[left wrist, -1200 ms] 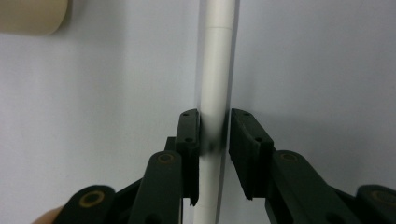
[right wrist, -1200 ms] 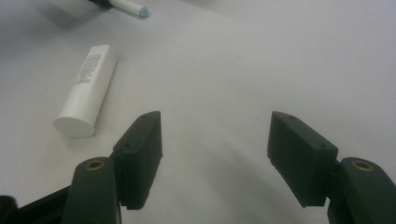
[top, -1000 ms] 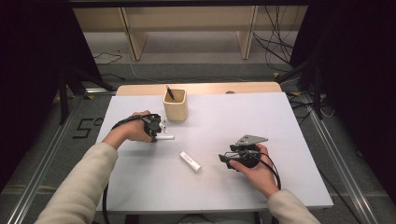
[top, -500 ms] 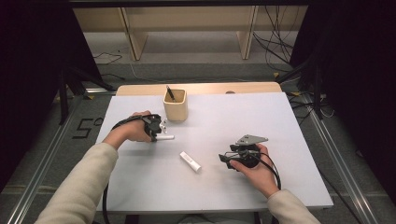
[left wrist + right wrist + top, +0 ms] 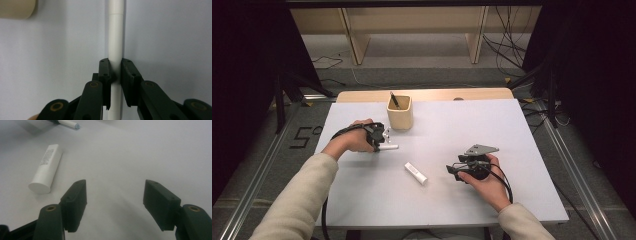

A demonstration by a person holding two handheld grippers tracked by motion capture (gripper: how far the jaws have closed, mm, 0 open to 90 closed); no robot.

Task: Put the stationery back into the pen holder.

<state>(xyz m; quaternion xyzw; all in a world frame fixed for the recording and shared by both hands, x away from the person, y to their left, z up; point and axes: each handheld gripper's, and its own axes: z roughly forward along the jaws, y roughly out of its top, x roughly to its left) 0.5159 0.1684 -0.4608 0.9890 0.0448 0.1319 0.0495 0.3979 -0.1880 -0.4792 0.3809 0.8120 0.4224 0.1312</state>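
A white pen [image 5: 115, 37] lies on the white table, and my left gripper [image 5: 115, 65] is shut on its barrel. In the high view that left gripper [image 5: 381, 140] sits just left of and in front of a beige cup [image 5: 400, 113], with the white pen [image 5: 389, 147] sticking out to the right. A dark pen [image 5: 394, 100] stands in the cup. My right gripper [image 5: 452, 170] rests on the table at the right, open and holding nothing. A white tube [image 5: 416, 173] lies between the two grippers. In the right gripper view the tube [image 5: 47, 167] lies ahead and to the left of the right gripper [image 5: 115, 195].
The white table top [image 5: 512, 130] has bare room on its right half and along the front. A wooden strip [image 5: 432, 94] runs along the far edge. The cup's corner [image 5: 17, 8] appears in the left gripper view. Black cables trail from both grippers.
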